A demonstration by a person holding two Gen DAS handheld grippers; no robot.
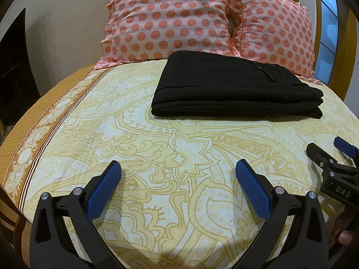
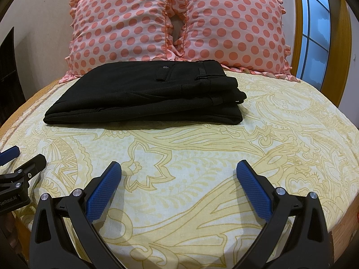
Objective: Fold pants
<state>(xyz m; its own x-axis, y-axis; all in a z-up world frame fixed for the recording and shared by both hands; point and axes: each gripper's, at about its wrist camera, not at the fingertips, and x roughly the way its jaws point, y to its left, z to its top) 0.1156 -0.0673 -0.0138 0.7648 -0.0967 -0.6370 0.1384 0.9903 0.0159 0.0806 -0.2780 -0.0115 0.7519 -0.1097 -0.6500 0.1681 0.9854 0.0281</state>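
Black pants (image 1: 233, 87) lie folded in a flat stack on the bed, in front of the pillows; they also show in the right wrist view (image 2: 145, 94), with a button pocket and waistband on top at the right. My left gripper (image 1: 177, 168) is open and empty, well short of the pants, over the bedsheet. My right gripper (image 2: 178, 168) is open and empty, also short of the pants. Each gripper shows at the edge of the other's view: the right one at far right (image 1: 332, 154), the left one at far left (image 2: 20, 159).
The bed has a yellow patterned sheet (image 1: 157, 148). Two pink polka-dot pillows (image 2: 125, 22) (image 2: 233, 27) lean at the head. A wooden-framed window (image 2: 314, 31) is at the right. A dark panel (image 1: 15, 71) stands at the left of the bed.
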